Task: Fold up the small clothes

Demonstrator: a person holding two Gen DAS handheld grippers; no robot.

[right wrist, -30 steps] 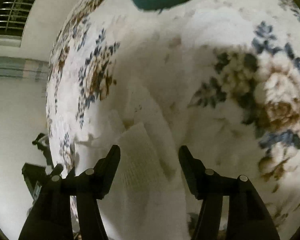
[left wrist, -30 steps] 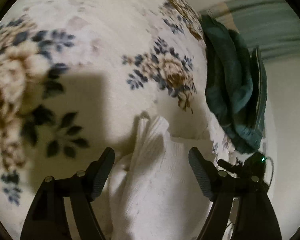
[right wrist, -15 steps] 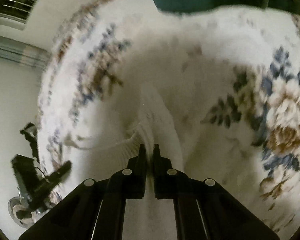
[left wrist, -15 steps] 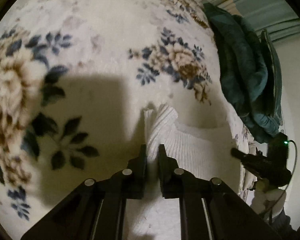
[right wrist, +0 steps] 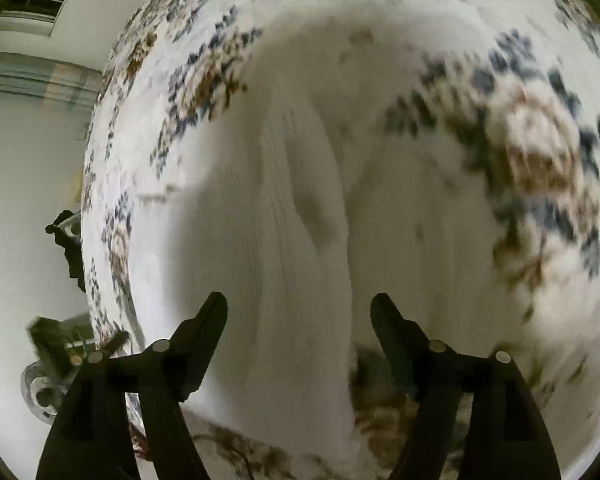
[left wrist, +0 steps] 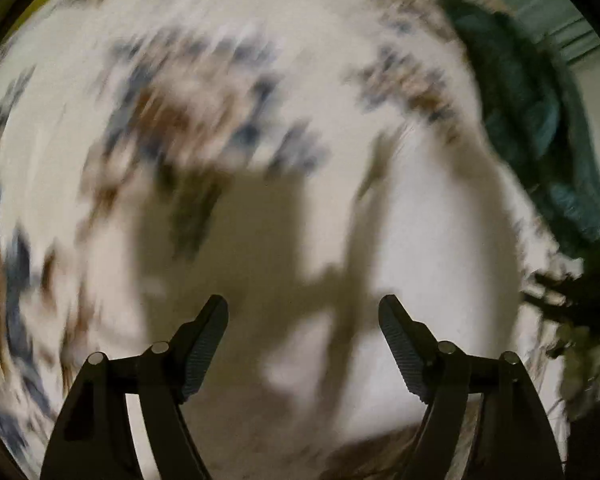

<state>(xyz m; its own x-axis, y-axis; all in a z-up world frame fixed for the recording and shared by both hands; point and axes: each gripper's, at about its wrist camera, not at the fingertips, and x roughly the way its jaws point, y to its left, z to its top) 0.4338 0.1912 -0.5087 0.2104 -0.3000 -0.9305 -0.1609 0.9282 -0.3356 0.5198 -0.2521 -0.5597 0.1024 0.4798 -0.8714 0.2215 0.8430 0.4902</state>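
Both tongs (left wrist: pixel 303 320) (right wrist: pixel 299 318) agape over white garment (right wrist: pixel 300 240)

One white ribbed garment (right wrist: pixel 300 208) ahead of the right tongs (right wrist: pixel 299 312); one dark green cloth pile (left wrist: pixel 528 120) far right of the left tongs (left wrist: pixel 303 316); one floral blanket (left wrist: pixel 180 92) under both.

We see white garment (right wrist: pixel 296 216): ribbed knit cloth, matt, fine lengthwise ridges. Beneath it, floral blanket (right wrist: pixel 540 152): soft, fleecy-looking cloth, matt, cream with blue and brown print. Dark teal cloth (left wrist: pixel 532 120): thicker fabric, rumpled, matt. We note left gripper (left wrist: pixel 303 322) and right gripper (right wrist: pixel 298 320): black plastic, slight sheen, fingers (left wrist: pixel 204 344) faced with finely textured pads, small bright metal pins at joints. Left view blurred; weave unreadable there.
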